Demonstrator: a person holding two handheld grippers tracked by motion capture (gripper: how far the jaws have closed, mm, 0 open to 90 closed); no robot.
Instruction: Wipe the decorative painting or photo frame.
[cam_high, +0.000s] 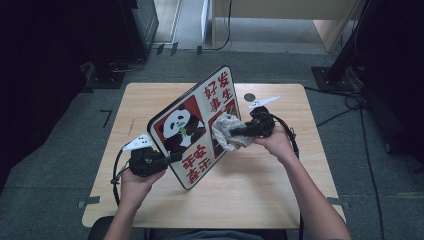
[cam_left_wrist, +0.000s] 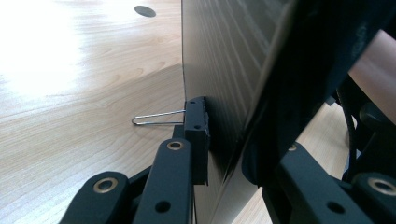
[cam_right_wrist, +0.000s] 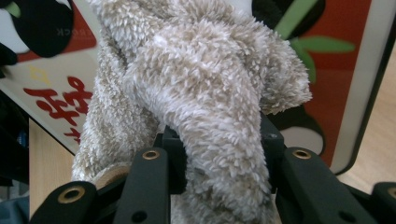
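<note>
A panda sign board (cam_high: 192, 125) with red characters stands tilted on its edge on the wooden table (cam_high: 260, 190). My left gripper (cam_high: 172, 159) is shut on the board's lower left edge. In the left gripper view the jaws clamp that edge (cam_left_wrist: 229, 149), and a thin wire loop (cam_left_wrist: 156, 119) sticks out beside the left pad (cam_left_wrist: 197, 130). My right gripper (cam_high: 235, 132) is shut on a beige fluffy cloth (cam_high: 226, 131) that lies against the board's printed face. In the right gripper view the cloth (cam_right_wrist: 205, 84) bulges between the jaws (cam_right_wrist: 219, 154), with the board (cam_right_wrist: 345, 70) right behind it.
A round dark hole (cam_high: 249, 97) sits in the tabletop behind the board, and it appears again in the left gripper view (cam_left_wrist: 144, 10). Cables (cam_high: 345, 105) run over the grey floor at the right. Dark equipment stands at both sides.
</note>
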